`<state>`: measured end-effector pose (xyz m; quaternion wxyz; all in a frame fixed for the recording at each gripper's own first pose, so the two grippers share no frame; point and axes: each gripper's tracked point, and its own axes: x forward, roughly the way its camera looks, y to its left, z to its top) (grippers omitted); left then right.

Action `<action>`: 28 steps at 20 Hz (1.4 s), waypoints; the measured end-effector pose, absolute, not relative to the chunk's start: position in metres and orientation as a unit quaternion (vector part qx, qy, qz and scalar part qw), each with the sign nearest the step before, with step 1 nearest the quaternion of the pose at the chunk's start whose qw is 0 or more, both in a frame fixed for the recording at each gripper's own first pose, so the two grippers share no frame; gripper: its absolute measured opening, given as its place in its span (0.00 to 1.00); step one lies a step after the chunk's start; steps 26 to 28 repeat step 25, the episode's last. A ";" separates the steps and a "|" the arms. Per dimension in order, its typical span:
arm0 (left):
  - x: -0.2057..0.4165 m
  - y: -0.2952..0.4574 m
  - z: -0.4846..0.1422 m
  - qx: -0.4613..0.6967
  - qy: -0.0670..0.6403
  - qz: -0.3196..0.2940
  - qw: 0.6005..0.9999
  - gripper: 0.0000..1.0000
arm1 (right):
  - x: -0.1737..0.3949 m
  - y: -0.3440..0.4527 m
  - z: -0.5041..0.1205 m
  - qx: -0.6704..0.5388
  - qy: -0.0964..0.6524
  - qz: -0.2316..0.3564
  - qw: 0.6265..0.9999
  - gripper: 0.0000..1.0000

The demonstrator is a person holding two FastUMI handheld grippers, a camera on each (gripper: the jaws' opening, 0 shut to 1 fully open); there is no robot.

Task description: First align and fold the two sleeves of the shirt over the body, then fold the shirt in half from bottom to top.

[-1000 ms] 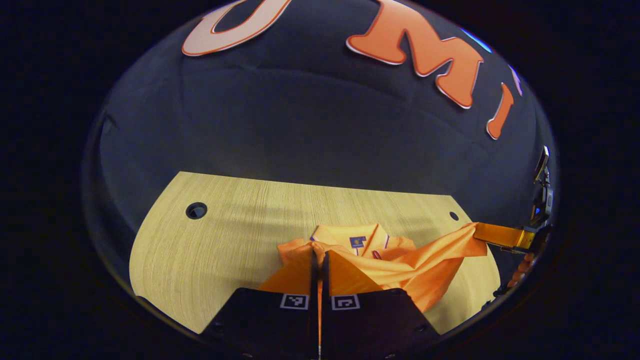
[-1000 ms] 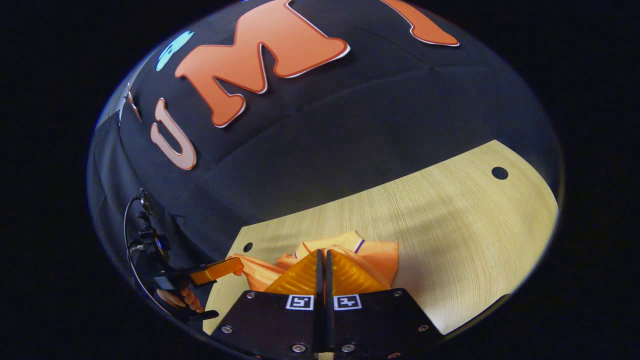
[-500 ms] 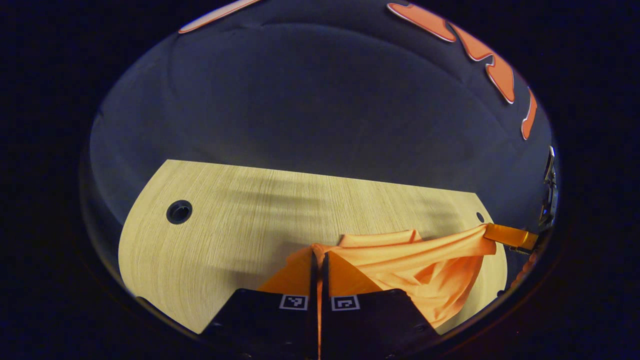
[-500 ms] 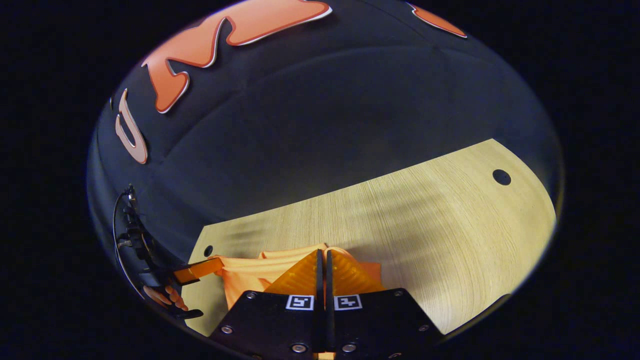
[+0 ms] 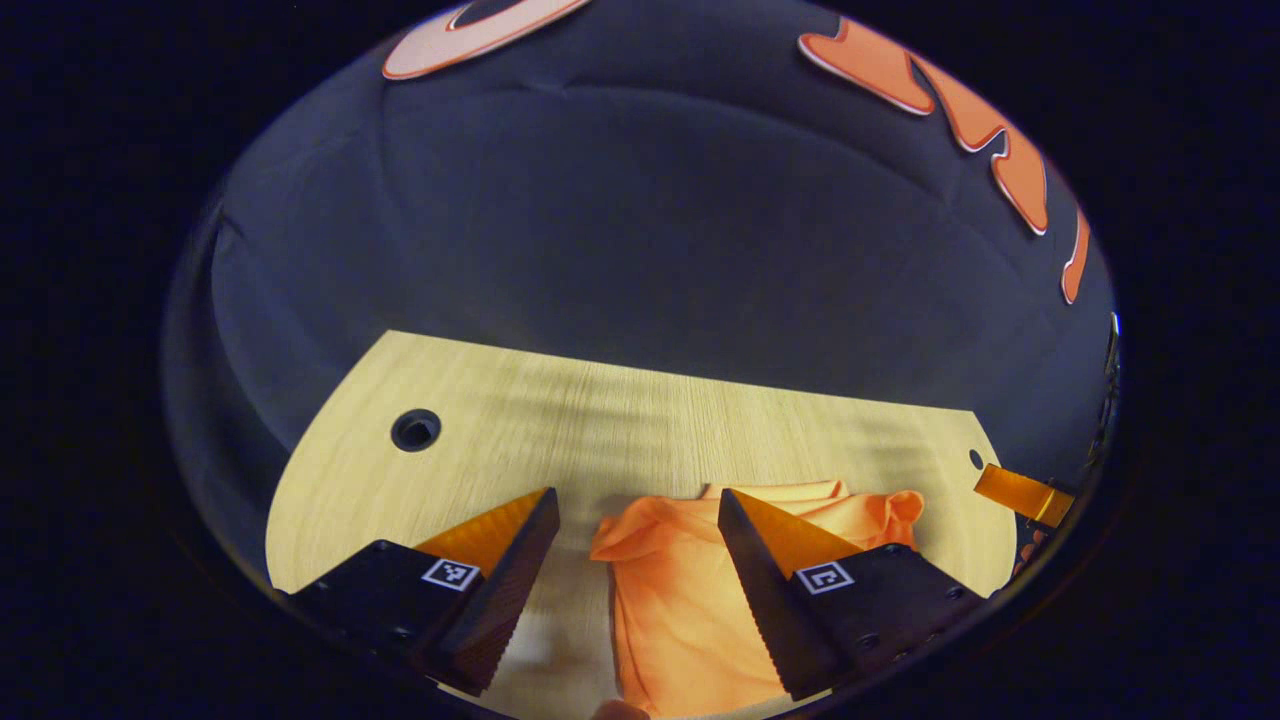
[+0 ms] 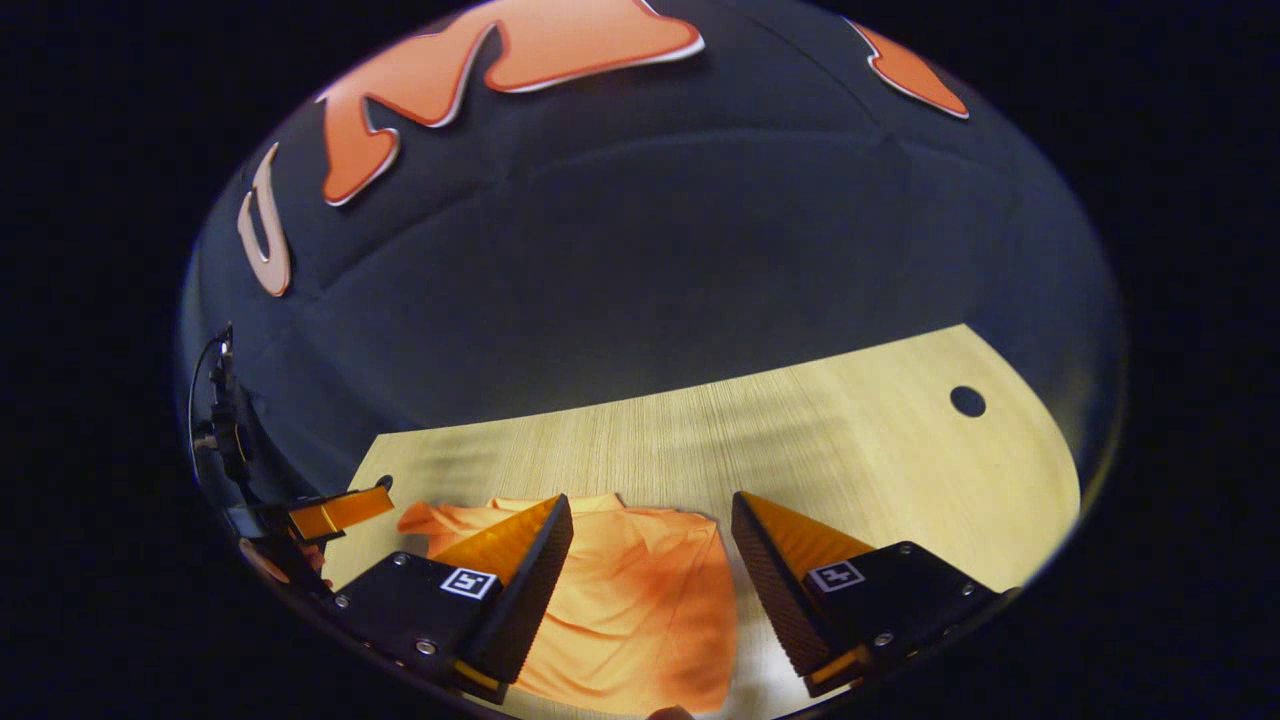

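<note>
1. Nearest the lens in the left gripper view, the left gripper (image 5: 638, 515) has its fingers spread wide and grips nothing.
2. Likewise in the right gripper view, the right gripper (image 6: 650, 520) is spread wide and holds nothing.
3. Between and just beyond the fingers, the orange shirt (image 5: 690, 590) lies bunched on the wooden table (image 5: 480, 440), with its far edge rumpled.
4. Judged from this layout, the bottom-to-top fold appears laid down; whether the sleeves sit aligned beneath cannot be told.
5. Next move, as a judgement: check the fold edges, and smooth or re-grip the rumpled far corner (image 5: 625, 525) if alignment is poor.
6. Farther off, a round cable hole (image 5: 415, 430) pierces the table.
7. Behind the table hangs the black cloth wall (image 5: 640, 250).
</note>
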<state>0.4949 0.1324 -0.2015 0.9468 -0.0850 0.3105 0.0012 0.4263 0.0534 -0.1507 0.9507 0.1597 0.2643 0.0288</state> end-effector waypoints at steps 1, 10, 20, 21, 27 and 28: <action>0.485 0.128 -0.192 -0.081 0.300 0.001 0.950 0.99 | 0.415 0.053 -0.143 0.149 0.258 0.030 0.954 0.98; 0.355 0.097 -0.093 -0.055 0.198 0.014 0.978 0.98 | 0.304 0.062 -0.070 0.087 0.174 0.056 0.979 0.98; 0.187 0.052 -0.033 -0.057 0.101 0.019 0.993 0.98 | 0.168 0.070 -0.026 0.065 0.101 0.082 0.989 0.98; 0.170 0.047 -0.029 -0.057 0.089 0.021 0.994 0.98 | 0.156 0.071 -0.020 0.060 0.092 0.086 0.990 0.98; 0.130 0.042 -0.014 -0.053 0.056 0.034 0.996 0.98 | 0.122 0.073 0.002 0.059 0.058 0.100 0.992 0.98; 0.130 0.042 -0.014 -0.053 0.056 0.034 0.996 0.98 | 0.122 0.073 0.002 0.059 0.058 0.100 0.992 0.98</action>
